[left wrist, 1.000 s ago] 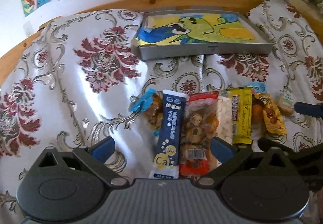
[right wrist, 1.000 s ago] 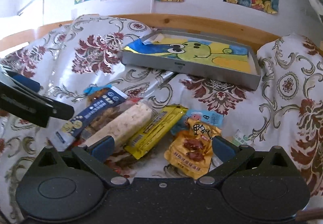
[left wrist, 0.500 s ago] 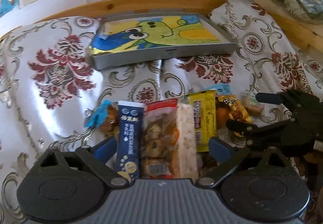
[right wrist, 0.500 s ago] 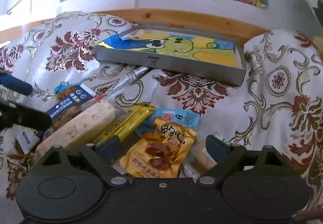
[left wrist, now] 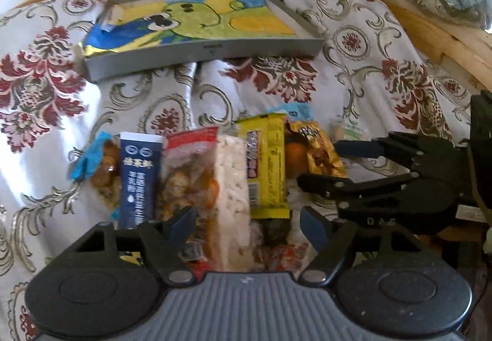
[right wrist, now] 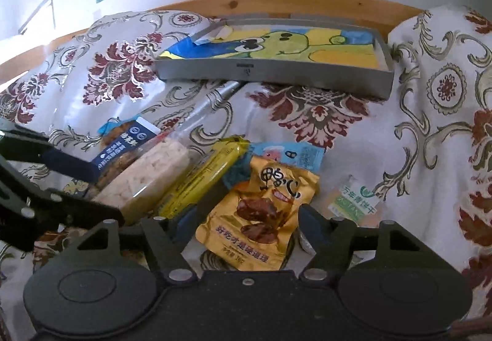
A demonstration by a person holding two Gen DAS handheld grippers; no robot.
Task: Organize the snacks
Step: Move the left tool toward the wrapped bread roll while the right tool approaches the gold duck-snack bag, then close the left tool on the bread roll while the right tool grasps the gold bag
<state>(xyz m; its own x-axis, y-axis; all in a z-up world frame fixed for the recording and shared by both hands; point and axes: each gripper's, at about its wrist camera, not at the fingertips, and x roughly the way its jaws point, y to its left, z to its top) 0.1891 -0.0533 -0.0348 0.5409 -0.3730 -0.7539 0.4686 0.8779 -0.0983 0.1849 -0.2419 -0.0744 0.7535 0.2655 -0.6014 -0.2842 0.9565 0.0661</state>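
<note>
Over snack pile point(left wrist: 233, 174), both grippers (jaws apart)

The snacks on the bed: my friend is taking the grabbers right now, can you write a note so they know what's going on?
Left gripper: open, low over the middle of the snack pile, around the rice cracker bar; not shut on it.
Right gripper: open, around the gold pouch; not shut on it.
Snacks: all lie in a row on the flowered cloth, including the dark blue stick and yellow bar.
Tray: behind the row, no snacks visible in it.
Done: nothing sorted.
Left: every snack, probably into the tray.
</note>
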